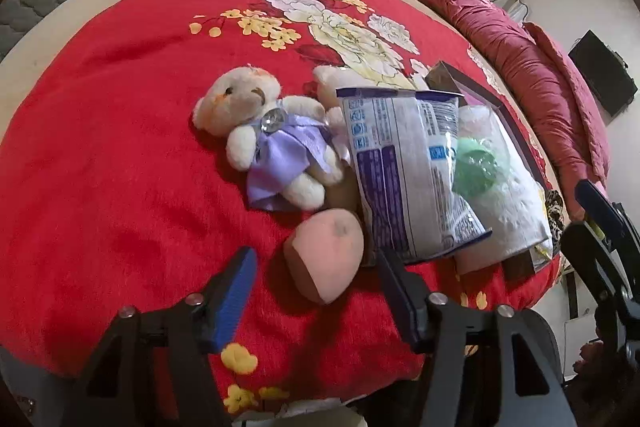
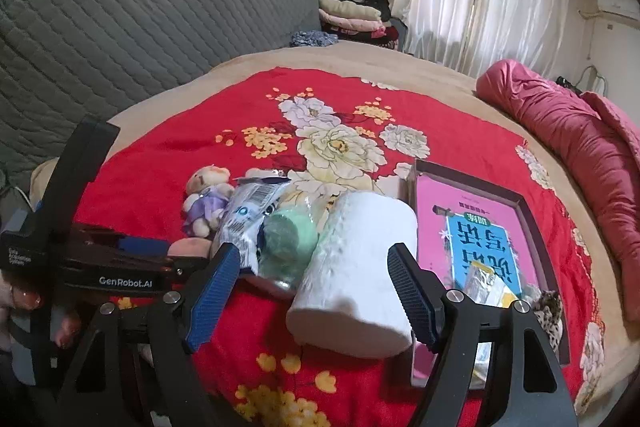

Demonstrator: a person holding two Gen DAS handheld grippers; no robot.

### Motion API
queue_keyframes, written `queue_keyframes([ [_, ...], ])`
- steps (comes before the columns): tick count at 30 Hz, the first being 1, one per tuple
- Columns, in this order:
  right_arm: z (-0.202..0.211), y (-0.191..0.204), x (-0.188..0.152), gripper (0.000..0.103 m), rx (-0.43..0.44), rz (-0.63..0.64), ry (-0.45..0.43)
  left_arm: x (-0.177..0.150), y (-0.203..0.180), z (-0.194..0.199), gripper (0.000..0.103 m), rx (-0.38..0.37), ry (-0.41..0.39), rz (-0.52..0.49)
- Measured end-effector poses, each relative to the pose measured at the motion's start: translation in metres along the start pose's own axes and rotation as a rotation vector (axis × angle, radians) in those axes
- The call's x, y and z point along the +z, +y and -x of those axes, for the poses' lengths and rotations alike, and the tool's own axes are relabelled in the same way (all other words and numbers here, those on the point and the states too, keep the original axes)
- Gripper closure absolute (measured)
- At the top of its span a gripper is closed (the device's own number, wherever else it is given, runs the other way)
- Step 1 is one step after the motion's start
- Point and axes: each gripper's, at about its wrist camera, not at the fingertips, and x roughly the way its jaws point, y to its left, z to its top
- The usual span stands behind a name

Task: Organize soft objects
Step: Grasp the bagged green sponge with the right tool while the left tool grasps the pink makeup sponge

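1. My left tool [image 1: 316, 291] is half open around one pink sponge [image 1: 326, 253], its pads not touching it.
2. My right tool [image 2: 310, 291] gapes wide around one white paper roll [image 2: 360, 267], not touching.
3. On the red bed cover [image 1: 120, 155] lie one bear in purple [image 1: 272, 139], one wipes packet [image 1: 404, 167], one green ball [image 1: 476, 167] and one box [image 2: 528, 203].

Red floral blanket [image 1: 120, 147]; lilac-dressed cream teddy bear [image 1: 264, 135].

second plush toy [image 1: 328, 77] mostly hidden behind the wipes packet [image 1: 404, 167] — packet print too blurred to read.
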Motion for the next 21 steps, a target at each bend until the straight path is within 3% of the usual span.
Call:
queue_keyframes([
  [4,-0.017,-0.001,0.008,0.025,-0.011,0.03,0.018,0.002,0.002,-0.003,0.057,-0.02,-0.002,-0.007],
  [9,-0.048,0.006,0.015,0.025,-0.017,0.127,0.088,0.002,0.003,-0.007,0.058,-0.034,0.003,-0.019],
  [14,-0.077,0.019,0.016,0.026,-0.082,0.254,0.152,0.001,0.0,-0.008,0.058,-0.033,0.003,-0.038],
  [17,-0.087,0.024,0.017,0.025,-0.088,0.287,0.157,0.002,0.002,-0.009,0.058,-0.04,0.005,-0.028],
  [18,-0.09,0.026,0.018,0.027,-0.089,0.297,0.157,0.002,0.002,-0.01,0.058,-0.043,0.004,-0.026],
  [21,-0.097,0.031,0.018,0.047,-0.073,0.327,0.152,0.002,0.004,-0.01,0.06,-0.053,0.003,-0.016],
])
